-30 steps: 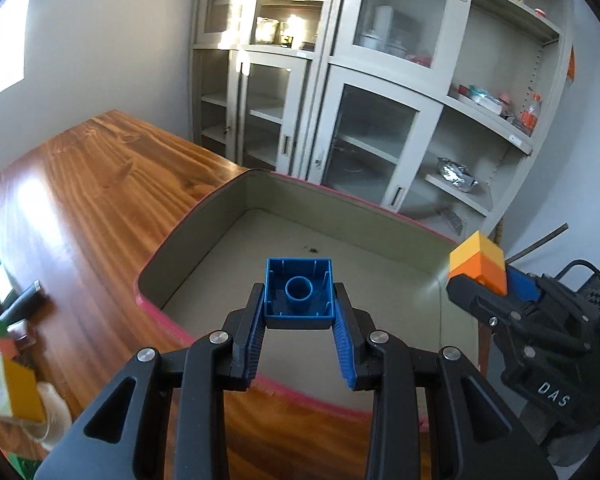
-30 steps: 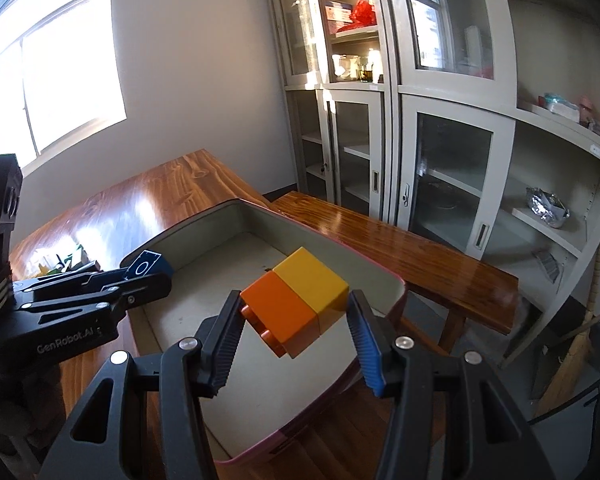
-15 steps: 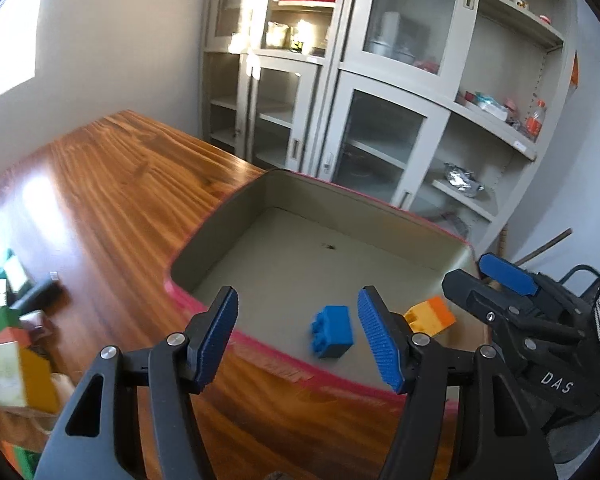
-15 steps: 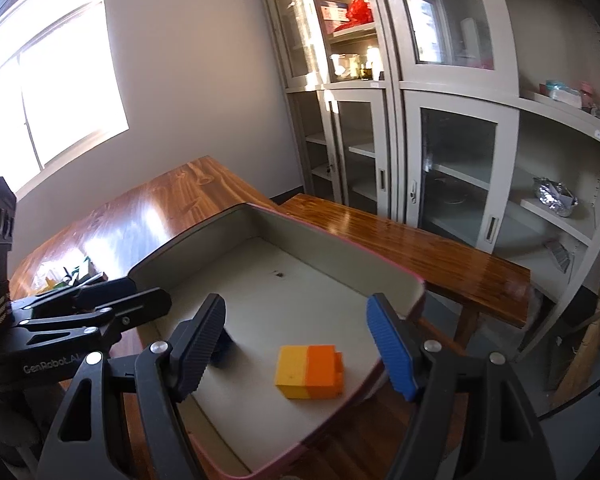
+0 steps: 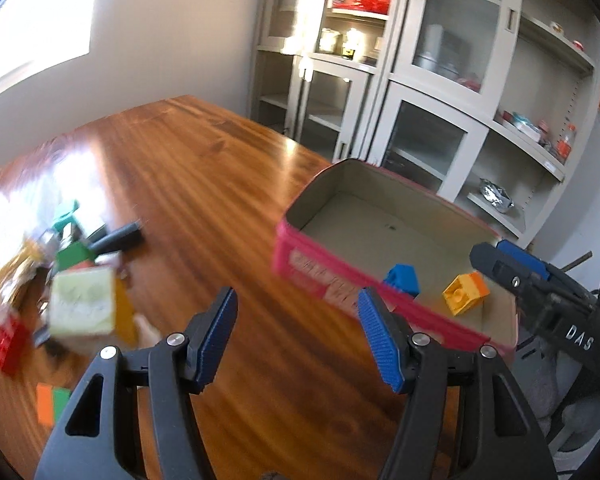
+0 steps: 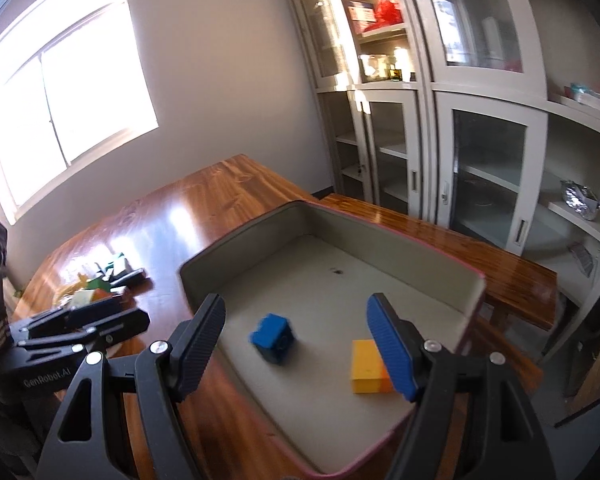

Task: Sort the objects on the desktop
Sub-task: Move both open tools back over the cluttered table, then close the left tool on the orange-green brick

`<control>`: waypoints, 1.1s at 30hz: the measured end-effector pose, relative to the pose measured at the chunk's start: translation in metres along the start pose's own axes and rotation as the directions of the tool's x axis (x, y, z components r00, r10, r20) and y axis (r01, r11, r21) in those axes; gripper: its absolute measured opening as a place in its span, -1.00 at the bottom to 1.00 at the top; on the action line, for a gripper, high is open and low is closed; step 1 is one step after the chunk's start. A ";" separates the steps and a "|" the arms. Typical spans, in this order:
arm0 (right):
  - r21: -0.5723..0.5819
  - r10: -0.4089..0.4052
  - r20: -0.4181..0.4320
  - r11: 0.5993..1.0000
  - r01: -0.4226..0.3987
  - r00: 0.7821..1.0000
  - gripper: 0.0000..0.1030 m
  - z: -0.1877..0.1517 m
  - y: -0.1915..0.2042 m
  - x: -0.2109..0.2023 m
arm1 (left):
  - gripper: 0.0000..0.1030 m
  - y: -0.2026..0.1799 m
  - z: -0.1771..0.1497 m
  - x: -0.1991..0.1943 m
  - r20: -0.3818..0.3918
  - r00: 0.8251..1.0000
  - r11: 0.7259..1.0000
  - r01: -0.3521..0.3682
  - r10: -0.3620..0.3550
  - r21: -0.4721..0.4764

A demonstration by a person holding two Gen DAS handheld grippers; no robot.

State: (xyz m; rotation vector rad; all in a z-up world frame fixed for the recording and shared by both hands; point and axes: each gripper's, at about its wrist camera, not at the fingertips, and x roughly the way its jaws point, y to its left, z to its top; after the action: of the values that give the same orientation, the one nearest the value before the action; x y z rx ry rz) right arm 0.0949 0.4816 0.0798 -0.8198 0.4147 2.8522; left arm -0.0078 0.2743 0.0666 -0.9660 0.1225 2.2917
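Item 1: my left gripper (image 5: 296,336), jaws spread wide, nothing between them, held over the desk (image 5: 204,184) just short of the box.

Item 2: my right gripper (image 6: 296,344), jaws likewise wide apart and empty, poised above the near end of the box.

Item 3: pink-sided box (image 6: 236,248) with grey inner walls, sitting on the desk at its right-hand end. I count two things on its floor: a blue brick (image 6: 274,336) lying tilted near the middle, and a yellow-and-orange brick (image 6: 366,366) to its right, partly hidden behind my right gripper's blue finger. The two are near each other but apart. In the left wrist view the same blue brick (image 5: 402,278) and yellow-and-orange brick (image 5: 466,292) show just past the near pink wall.

Item 4: loose pile on the desk, well left of the box, blurred: a pale cube (image 5: 82,304), a red brick (image 5: 6,342), a green piece (image 5: 76,254), a dark marker-like stick (image 5: 116,240), an orange-and-green flat piece (image 5: 52,402).

Item 5: grey glass-door cabinets (image 6: 440,100) behind the desk; window (image 6: 60,92) at far left.
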 end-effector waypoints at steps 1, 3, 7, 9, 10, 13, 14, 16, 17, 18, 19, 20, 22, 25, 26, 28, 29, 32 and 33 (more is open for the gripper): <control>-0.003 0.012 -0.002 1.000 -0.012 1.000 0.51 -0.001 0.005 0.000 | 0.29 0.005 -0.004 -0.004 0.003 1.000 1.000 -0.006 0.006 -0.006; -0.009 0.031 -0.003 0.999 -0.031 1.000 0.52 -0.001 0.014 0.001 | 0.29 0.014 -0.012 -0.013 0.011 1.000 1.000 -0.021 0.021 -0.013; -0.007 0.085 -0.007 0.996 -0.085 0.996 0.53 -0.004 0.029 0.002 | 0.38 0.035 -0.030 -0.034 0.033 0.998 0.998 -0.057 0.058 -0.037; -0.009 0.099 -0.008 0.995 -0.099 0.995 0.54 -0.006 0.037 0.004 | 0.38 0.047 -0.036 -0.043 0.042 0.995 0.994 -0.089 0.092 -0.060; -0.011 0.108 -0.011 0.994 -0.108 0.994 0.54 -0.007 0.041 0.005 | 0.38 0.056 -0.040 -0.048 0.047 0.993 0.991 -0.108 0.111 -0.074; -0.002 0.150 -0.028 0.989 -0.150 0.988 0.54 -0.011 0.054 0.008 | 0.38 0.076 -0.049 -0.059 0.057 0.985 0.983 -0.160 0.165 -0.090; -0.002 0.158 -0.030 0.987 -0.158 0.987 0.54 -0.012 0.057 0.008 | 0.38 0.081 -0.051 -0.061 0.057 0.981 0.979 -0.182 0.187 -0.091; -0.009 0.169 -0.033 0.986 -0.169 0.985 0.54 -0.013 0.065 0.010 | 0.38 0.094 -0.056 -0.063 0.051 0.971 0.969 -0.228 0.233 -0.098; -0.013 0.176 -0.035 0.984 -0.176 0.984 0.54 -0.015 0.070 0.010 | 0.38 0.101 -0.058 -0.063 0.044 0.969 0.965 -0.237 0.243 -0.108; -0.017 0.182 -0.039 0.983 -0.182 0.983 0.54 -0.016 0.075 0.011 | 0.38 0.107 -0.060 -0.062 0.033 0.968 0.962 -0.244 0.250 -0.123; -0.020 0.185 -0.042 0.982 -0.186 0.982 0.54 -0.017 0.079 0.012 | 0.38 0.115 -0.062 -0.061 0.022 0.967 0.959 -0.247 0.253 -0.139; -0.024 0.191 -0.048 0.981 -0.192 0.981 0.54 -0.018 0.083 0.013 | 0.38 0.121 -0.063 -0.060 0.014 0.967 0.956 -0.249 0.254 -0.152; -0.032 0.199 -0.057 0.979 -0.201 0.978 0.54 -0.020 0.090 0.015 | 0.38 0.128 -0.065 -0.057 0.002 0.968 0.955 -0.247 0.251 -0.164; -0.041 0.210 -0.072 0.976 -0.213 0.975 0.54 -0.024 0.100 0.019 | 0.38 0.136 -0.069 -0.054 -0.007 0.970 0.953 -0.241 0.244 -0.181; -0.045 0.212 -0.078 0.975 -0.216 0.974 0.54 -0.025 0.104 0.021 | 0.38 0.138 -0.070 -0.053 -0.011 0.970 0.952 -0.241 0.243 -0.187; -0.052 0.215 -0.090 0.974 -0.220 0.972 0.54 -0.027 0.108 0.024 | 0.38 0.142 -0.072 -0.048 -0.023 0.971 0.951 -0.239 0.239 -0.196; -0.053 0.219 -0.096 0.973 -0.225 0.971 0.54 -0.028 0.111 0.026 | 0.38 0.143 -0.072 -0.046 -0.030 0.971 0.951 -0.238 0.237 -0.199; -0.063 0.230 -0.106 0.969 -0.238 0.967 0.54 -0.030 0.118 0.030 | 0.38 0.148 -0.074 -0.038 -0.064 0.969 0.947 -0.248 0.240 -0.204; -0.067 0.234 -0.107 0.968 -0.242 0.966 0.54 -0.030 0.121 0.031 | 0.38 0.150 -0.075 -0.036 -0.076 0.967 0.945 -0.253 0.242 -0.206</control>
State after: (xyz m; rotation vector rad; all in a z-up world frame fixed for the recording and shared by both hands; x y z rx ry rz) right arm 0.0582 0.3592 0.0660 -0.9916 0.4428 3.0754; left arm -0.0318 0.1134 0.0135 -1.1749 0.0180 2.5513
